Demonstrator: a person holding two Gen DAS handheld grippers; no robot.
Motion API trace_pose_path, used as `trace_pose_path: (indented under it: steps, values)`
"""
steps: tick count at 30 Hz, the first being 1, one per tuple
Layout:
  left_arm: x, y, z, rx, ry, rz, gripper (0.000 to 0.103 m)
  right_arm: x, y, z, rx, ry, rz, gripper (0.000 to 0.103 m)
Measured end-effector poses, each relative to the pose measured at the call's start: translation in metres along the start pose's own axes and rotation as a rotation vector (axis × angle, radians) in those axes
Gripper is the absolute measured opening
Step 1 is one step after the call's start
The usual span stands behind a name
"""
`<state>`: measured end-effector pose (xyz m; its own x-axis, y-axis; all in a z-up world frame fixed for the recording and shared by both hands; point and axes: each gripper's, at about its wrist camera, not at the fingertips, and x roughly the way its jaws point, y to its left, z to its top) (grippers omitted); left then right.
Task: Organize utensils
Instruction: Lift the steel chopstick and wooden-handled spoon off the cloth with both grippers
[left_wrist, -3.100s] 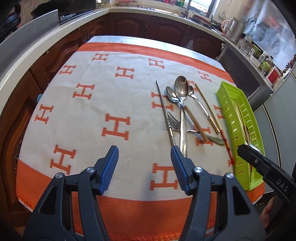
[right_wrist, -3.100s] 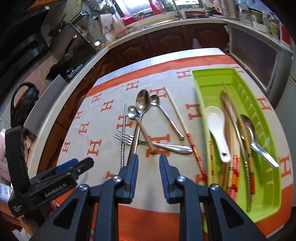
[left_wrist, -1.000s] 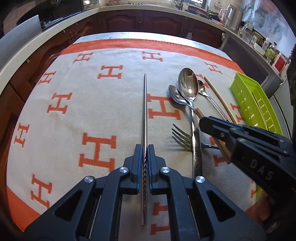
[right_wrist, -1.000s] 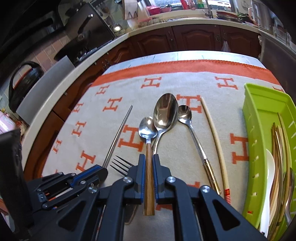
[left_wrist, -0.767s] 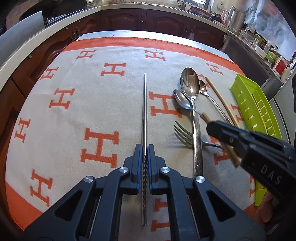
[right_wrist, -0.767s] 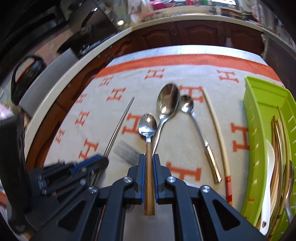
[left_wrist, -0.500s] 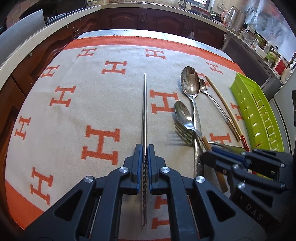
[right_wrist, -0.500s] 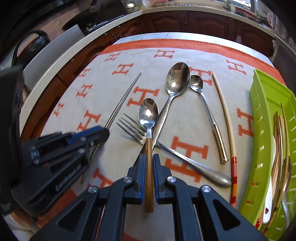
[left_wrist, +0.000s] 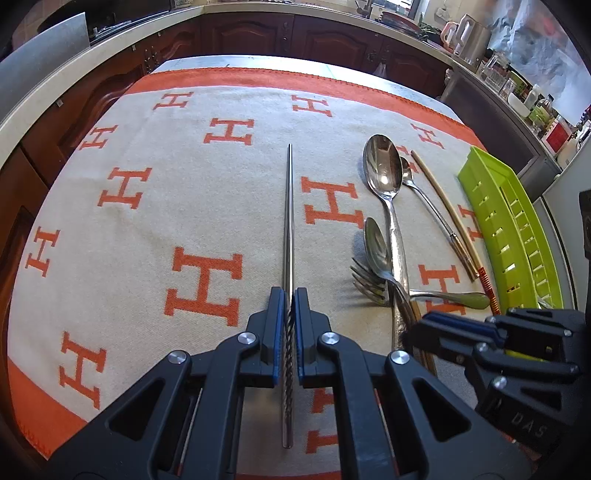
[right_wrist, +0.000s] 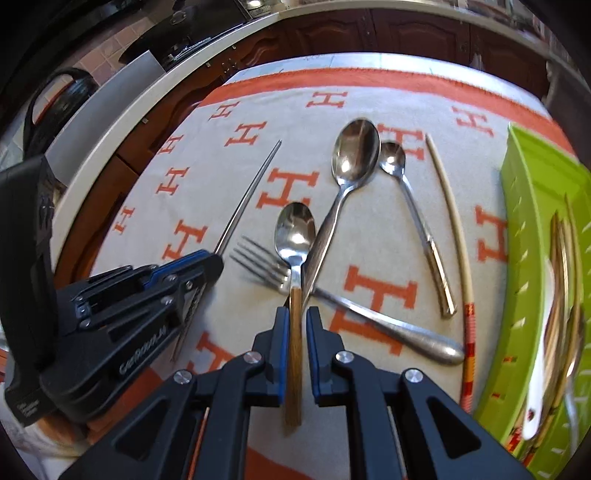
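My left gripper (left_wrist: 289, 295) is shut on a metal chopstick (left_wrist: 289, 206), which points straight ahead over the cloth; it also shows in the right wrist view (right_wrist: 248, 195). My right gripper (right_wrist: 294, 314) is shut on a wooden-handled spoon (right_wrist: 295, 236), its bowl above the fork (right_wrist: 332, 291). The spoon also shows in the left wrist view (left_wrist: 376, 247). A large spoon (right_wrist: 351, 166), a small spoon (right_wrist: 410, 199) and a pale chopstick (right_wrist: 452, 221) lie on the cloth. A green tray (right_wrist: 532, 206) at the right holds several utensils.
A beige cloth with orange H marks (left_wrist: 166, 206) covers the table. Dark wooden cabinets and a pale counter (left_wrist: 74, 74) run along the left and back. The two grippers sit close together near the cloth's front edge.
Both grippers closed on their utensils. The right gripper has lifted the wooden-handled spoon and pulled it back toward the front edge, over the fork. The left gripper still holds the metal chopstick, barely moved.
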<state>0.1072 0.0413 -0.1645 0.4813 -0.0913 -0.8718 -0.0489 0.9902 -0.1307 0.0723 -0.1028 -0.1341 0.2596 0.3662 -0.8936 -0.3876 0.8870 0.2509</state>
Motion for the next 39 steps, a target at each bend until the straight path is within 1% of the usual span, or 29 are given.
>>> trace_pose_path:
  steps: [2,4,5,6,12,17,22,30,32,34,35,36,37,39]
  values:
    - [0.000,0.000,0.000,-0.001,0.001,-0.003,0.004,0.002,0.008,0.003,-0.035,-0.010,-0.028,0.010]
    - [0.000,0.001,0.000,-0.001,0.001,-0.003,0.004,0.004,0.014,0.006,-0.066,-0.022,-0.059,0.017]
    - [0.000,0.001,0.000,0.000,0.001,-0.003,0.004,0.006,0.017,0.008,-0.081,-0.029,-0.078,0.023]
    - [0.001,0.001,0.001,0.000,0.001,-0.004,0.004,0.007,0.020,0.009,-0.099,-0.036,-0.101,0.024]
    - [0.002,0.003,0.001,-0.006,0.005,-0.019,0.004,0.016,0.027,0.013,-0.165,-0.050,-0.153,0.024]
    - [0.002,0.004,0.002,-0.011,0.009,-0.034,0.004,0.015,0.028,0.010,-0.207,-0.043,-0.166,0.024]
    - [0.002,0.006,0.002,-0.014,0.011,-0.042,0.004,0.014,0.024,0.008,-0.222,-0.037,-0.194,0.023]
    - [0.003,0.006,0.003,-0.017,0.016,-0.042,0.004,0.018,0.022,0.011,-0.222,-0.016,-0.154,0.023]
    - [0.003,0.006,0.003,-0.015,0.016,-0.038,0.004,0.020,0.023,0.012,-0.227,-0.015,-0.151,0.019]
    - [0.003,0.005,0.003,-0.015,0.016,-0.037,0.004,0.018,0.019,0.013,-0.203,-0.013,-0.125,0.016]
    - [0.003,0.006,0.003,-0.016,0.017,-0.037,0.004,0.016,0.014,0.014,-0.176,-0.018,-0.107,0.009]
    - [0.003,0.006,0.003,-0.016,0.017,-0.037,0.004,0.012,0.008,0.015,-0.141,-0.028,-0.074,0.007]
    - [0.003,0.006,0.003,-0.017,0.017,-0.038,0.004,0.009,0.002,0.016,-0.106,-0.029,-0.047,0.007]
    - [0.003,0.005,0.003,-0.018,0.018,-0.038,0.004,0.005,-0.003,0.015,-0.081,-0.044,-0.050,0.006]
